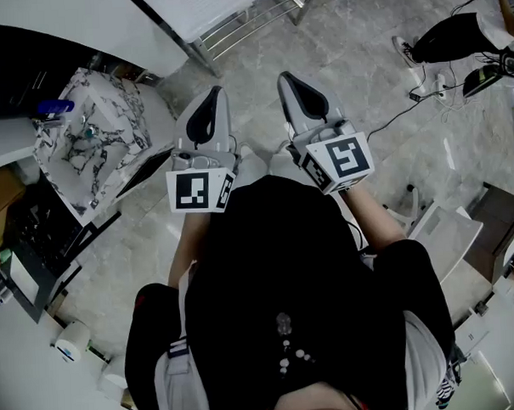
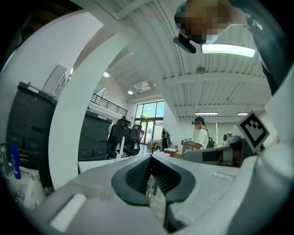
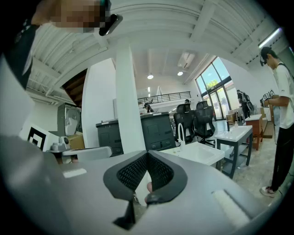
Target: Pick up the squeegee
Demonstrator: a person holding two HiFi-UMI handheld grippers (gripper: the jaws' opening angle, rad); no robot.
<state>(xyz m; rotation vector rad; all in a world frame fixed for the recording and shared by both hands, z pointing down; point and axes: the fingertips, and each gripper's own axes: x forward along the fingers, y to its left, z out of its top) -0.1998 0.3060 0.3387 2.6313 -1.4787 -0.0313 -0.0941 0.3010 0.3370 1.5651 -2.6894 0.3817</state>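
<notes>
I cannot make out a squeegee in any view. Both grippers are held close in front of the person's body and point forward, level over the grey marble floor. My left gripper (image 1: 213, 93) (image 2: 150, 156) has its jaws closed together with nothing between them. My right gripper (image 1: 285, 78) (image 3: 147, 153) sits beside it, a little further right, and its jaws also meet with nothing in them. A small blue object (image 1: 55, 107) lies at the back of a marble-patterned sink counter (image 1: 64, 178) to the left; I cannot tell what it is.
A white table with a metal rack (image 1: 232, 18) stands ahead. A black bag (image 1: 454, 34) and cables (image 1: 422, 95) lie on the floor at the upper right. A white basin (image 1: 450, 234) stands to the right. A white pillar (image 3: 129, 101), black cabinets and office chairs stand ahead.
</notes>
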